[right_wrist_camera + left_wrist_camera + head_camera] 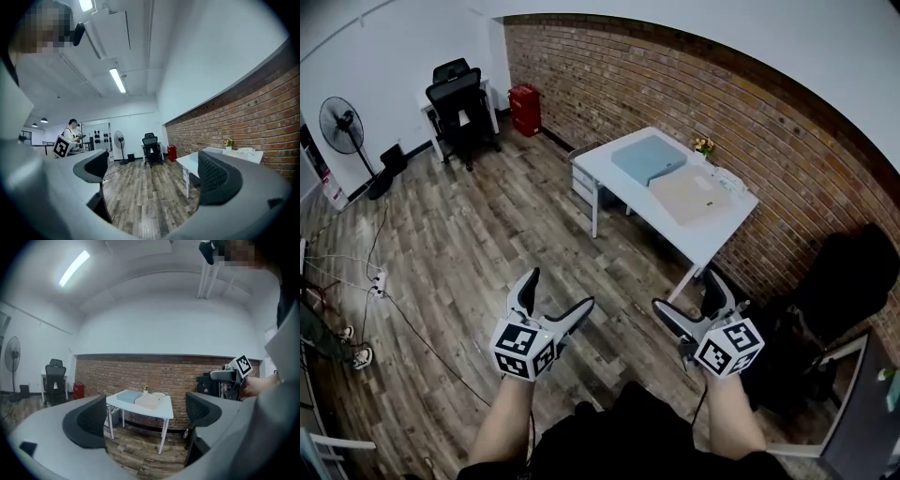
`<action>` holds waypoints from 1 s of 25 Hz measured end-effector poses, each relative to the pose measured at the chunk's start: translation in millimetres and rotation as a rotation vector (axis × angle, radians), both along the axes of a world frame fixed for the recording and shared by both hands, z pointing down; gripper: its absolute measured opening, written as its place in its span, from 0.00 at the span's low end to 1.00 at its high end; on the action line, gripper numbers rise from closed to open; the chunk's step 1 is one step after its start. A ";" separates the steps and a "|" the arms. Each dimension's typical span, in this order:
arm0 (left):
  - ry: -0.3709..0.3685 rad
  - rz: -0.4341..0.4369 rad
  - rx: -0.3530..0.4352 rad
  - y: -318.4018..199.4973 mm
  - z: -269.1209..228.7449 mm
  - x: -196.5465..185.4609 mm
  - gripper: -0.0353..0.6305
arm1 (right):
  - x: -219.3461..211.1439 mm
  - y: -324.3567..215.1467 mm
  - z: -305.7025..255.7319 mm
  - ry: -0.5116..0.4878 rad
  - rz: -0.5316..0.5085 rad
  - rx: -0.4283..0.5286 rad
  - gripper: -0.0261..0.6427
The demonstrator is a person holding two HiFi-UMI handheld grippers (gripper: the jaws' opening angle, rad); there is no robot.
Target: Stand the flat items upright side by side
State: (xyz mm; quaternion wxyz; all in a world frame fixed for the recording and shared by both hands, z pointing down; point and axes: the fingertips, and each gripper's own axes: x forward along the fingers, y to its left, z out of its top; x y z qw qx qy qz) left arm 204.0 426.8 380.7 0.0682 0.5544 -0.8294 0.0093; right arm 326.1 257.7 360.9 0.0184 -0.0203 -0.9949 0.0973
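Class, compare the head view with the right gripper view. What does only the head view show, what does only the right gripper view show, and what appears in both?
Only the head view: the blue flat item and the beige flat item lying flat on the tabletop, seen from above, and the person's forearms.
Only the right gripper view: a ceiling strip light and a distant second person.
Both: the white table, brick wall, standing fan, black office chair, and the right gripper, open and empty.
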 end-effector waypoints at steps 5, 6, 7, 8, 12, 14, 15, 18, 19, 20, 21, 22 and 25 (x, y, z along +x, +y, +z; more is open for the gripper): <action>0.033 0.032 -0.020 -24.8 15.2 -22.4 0.84 | -21.5 -22.1 15.8 0.031 0.024 -0.034 0.91; 0.038 0.038 -0.027 -33.3 19.1 -27.8 0.84 | -27.6 -29.5 20.8 0.034 0.027 -0.044 0.91; 0.041 0.044 -0.036 -42.6 22.9 -33.5 0.84 | -34.1 -37.7 26.0 0.036 0.029 -0.056 0.91; 0.043 0.048 -0.045 -52.1 26.0 -39.9 0.84 | -41.3 -46.2 30.9 0.037 0.030 -0.069 0.91; 0.040 0.062 -0.073 -95.7 31.1 -78.1 0.84 | -78.8 -90.6 46.2 0.038 0.044 -0.109 0.91; 0.040 0.068 -0.083 -124.1 30.5 -100.2 0.84 | -98.7 -122.2 51.3 0.037 0.056 -0.128 0.91; 0.044 0.074 -0.086 -140.3 29.1 -110.2 0.84 | -107.9 -138.7 51.8 0.038 0.062 -0.136 0.91; 0.051 0.096 -0.100 -192.7 26.0 -134.9 0.84 | -132.0 -186.1 51.6 0.046 0.075 -0.162 0.91; 0.055 0.101 -0.103 -210.0 25.7 -141.4 0.84 | -138.3 -200.5 52.1 0.050 0.077 -0.171 0.91; 0.061 0.108 -0.103 -227.0 25.4 -146.5 0.84 | -143.7 -213.8 52.7 0.054 0.077 -0.178 0.91; 0.065 0.116 -0.102 -243.3 24.9 -150.2 0.84 | -148.8 -226.2 53.0 0.058 0.076 -0.180 0.91; 0.066 0.127 -0.102 -258.7 24.1 -153.0 0.84 | -153.9 -238.0 52.9 0.061 0.075 -0.179 0.91; 0.055 0.156 -0.106 -295.4 21.5 -162.9 0.84 | -169.0 -267.9 51.4 0.061 0.082 -0.186 0.91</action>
